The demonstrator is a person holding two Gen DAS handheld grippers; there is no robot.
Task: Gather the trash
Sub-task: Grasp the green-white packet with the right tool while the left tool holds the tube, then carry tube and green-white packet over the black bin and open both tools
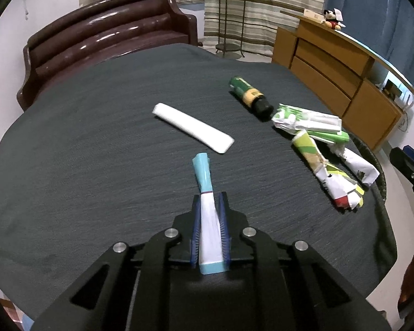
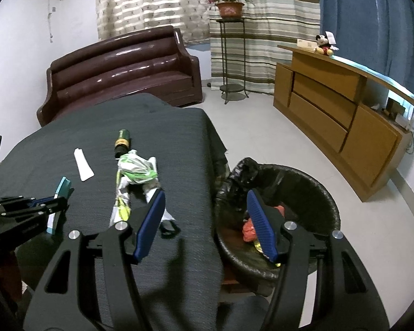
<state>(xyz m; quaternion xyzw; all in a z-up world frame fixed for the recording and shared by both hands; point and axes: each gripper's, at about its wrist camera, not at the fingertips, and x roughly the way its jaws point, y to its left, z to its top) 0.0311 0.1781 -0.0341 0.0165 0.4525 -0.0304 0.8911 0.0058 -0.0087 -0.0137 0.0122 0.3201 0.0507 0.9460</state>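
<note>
— Starting with the left wrist view: what sits in the left gripper (image 1: 210, 207)?

— A flattened tube (image 1: 207, 209), white body, teal at both ends. The blue pads are clamped on its white middle; the teal nozzle end sticks out past the fingertips over the dark tablecloth (image 1: 96, 138), the teal tail pokes back toward the camera.

— And beyond it?

— A white flat strip (image 1: 192, 127) just ahead, a green bottle (image 1: 249, 95) lying on its side, and crumpled green-and-white wrappers (image 1: 321, 149) near the cloth's right edge.

— Now the right wrist view.

— The right gripper (image 2: 207, 207) is spread wide with nothing between its pads. One finger (image 2: 149, 226) hangs over the cloth by the wrappers, the other (image 2: 262, 226) over the black-lined trash bin (image 2: 317, 182) beside the table. The held tube appears at far left.
</note>
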